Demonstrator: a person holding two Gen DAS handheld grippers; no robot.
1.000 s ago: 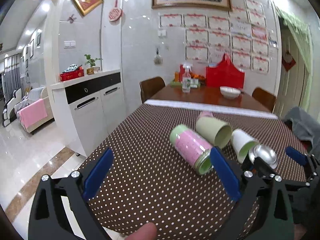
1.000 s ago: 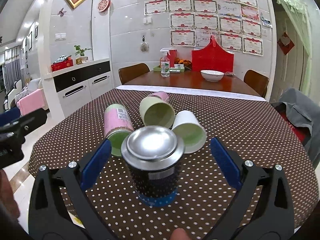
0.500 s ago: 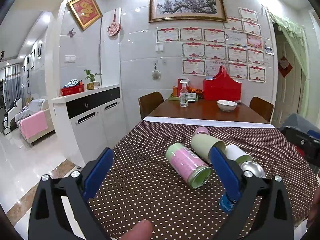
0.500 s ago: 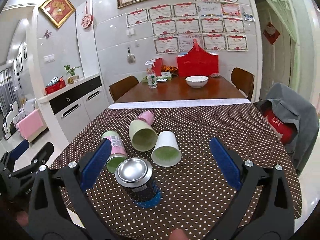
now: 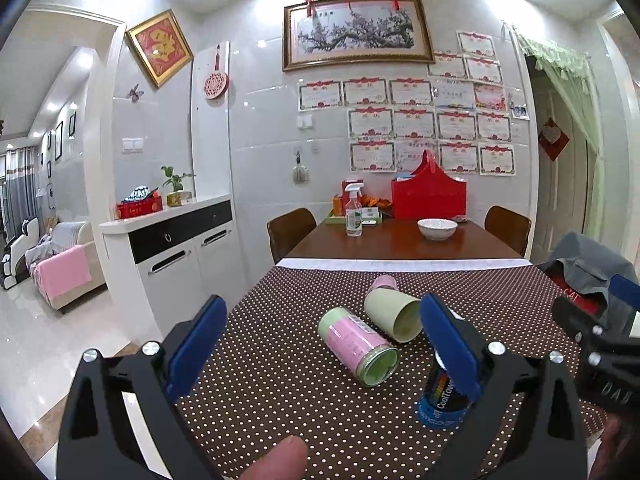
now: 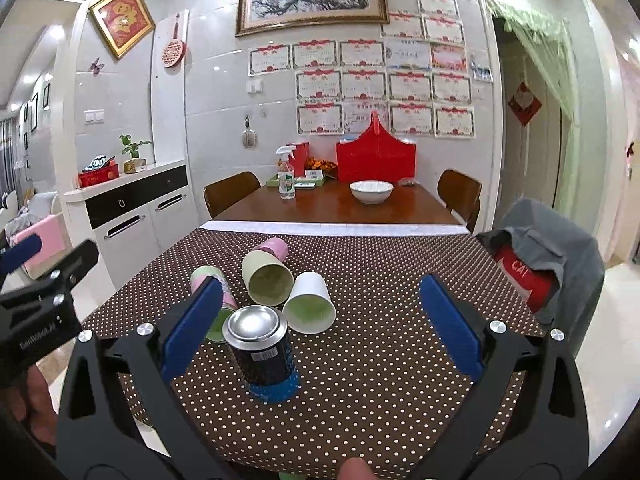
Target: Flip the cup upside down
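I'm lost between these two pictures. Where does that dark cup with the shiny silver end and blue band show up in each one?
Left wrist view: the dark cup sits at lower right, mostly hidden behind the left gripper's right finger; only its blue band and lettering show.
Right wrist view: the cup stands lower centre-left, fully visible, silver end up, blue band on the cloth.
Shared landmark: the pale green cup lying on its side just behind it.

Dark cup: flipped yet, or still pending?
Done: the dark cup stands on the dotted tablecloth with its shiny metal base up, blue rim down. In hand: nothing; the right gripper and left gripper are both open. Left: the other cups lie on their sides.
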